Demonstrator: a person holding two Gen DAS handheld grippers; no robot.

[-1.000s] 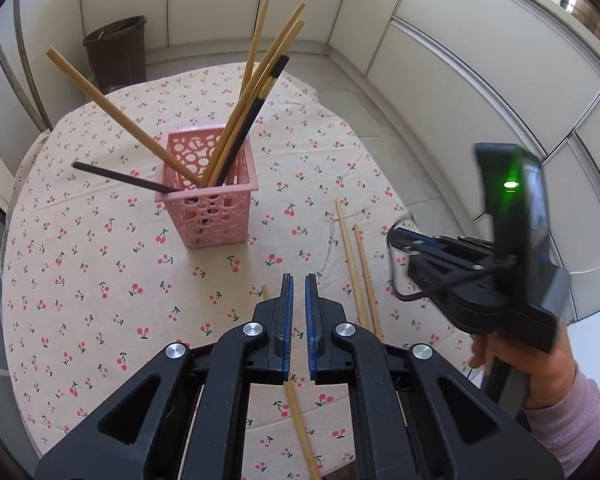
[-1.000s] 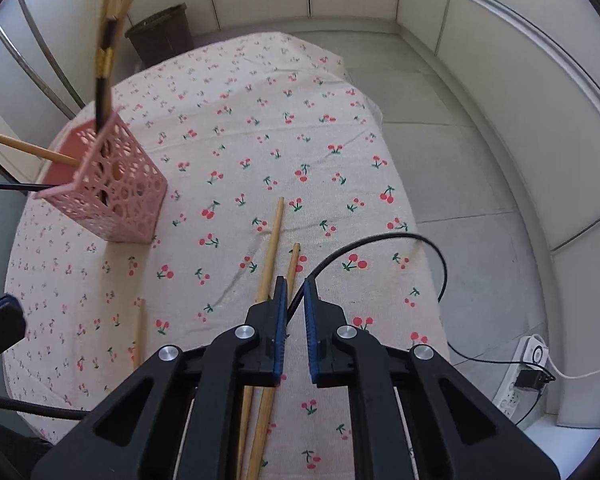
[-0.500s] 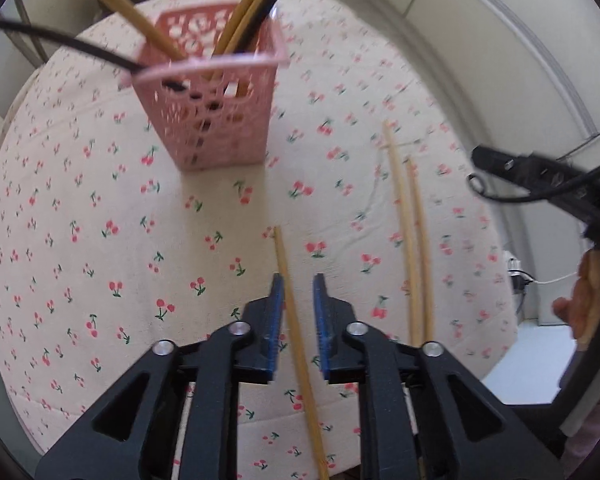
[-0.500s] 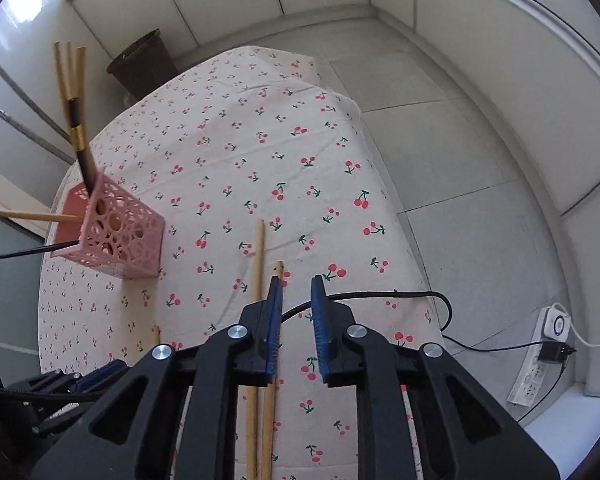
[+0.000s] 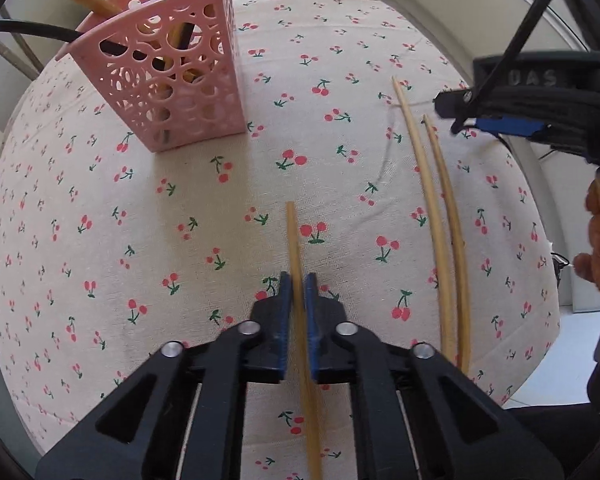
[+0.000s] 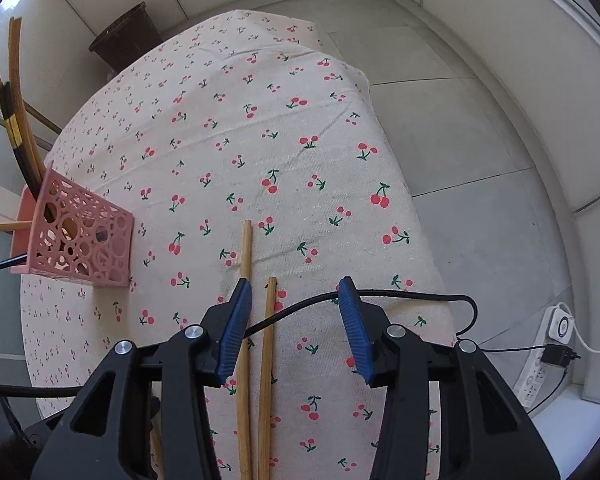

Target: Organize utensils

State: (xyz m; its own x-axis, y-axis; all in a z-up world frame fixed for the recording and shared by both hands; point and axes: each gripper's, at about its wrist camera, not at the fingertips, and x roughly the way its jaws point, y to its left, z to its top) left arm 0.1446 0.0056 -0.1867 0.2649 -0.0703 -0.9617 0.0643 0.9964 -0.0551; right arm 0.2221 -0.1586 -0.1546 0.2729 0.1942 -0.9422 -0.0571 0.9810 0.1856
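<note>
Left wrist view: your left gripper (image 5: 296, 288) is clamped on 1 chopstick (image 5: 293, 236) lying on the tablecloth (image 5: 100, 280). Your right gripper (image 6: 296, 300) is opening, jaws apart over 2 chopsticks (image 6: 256, 344). Farther left stands the pink basket (image 5: 172, 80) holding more chopsticks.

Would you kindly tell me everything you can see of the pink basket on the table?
The pink basket is a tall, square, plastic-looking holder whose walls are pierced with round holes. It stands upright on the cherry-print tablecloth, apart from both grippers. Several pale wooden chopsticks and dark ones lean out of its open top.
</note>
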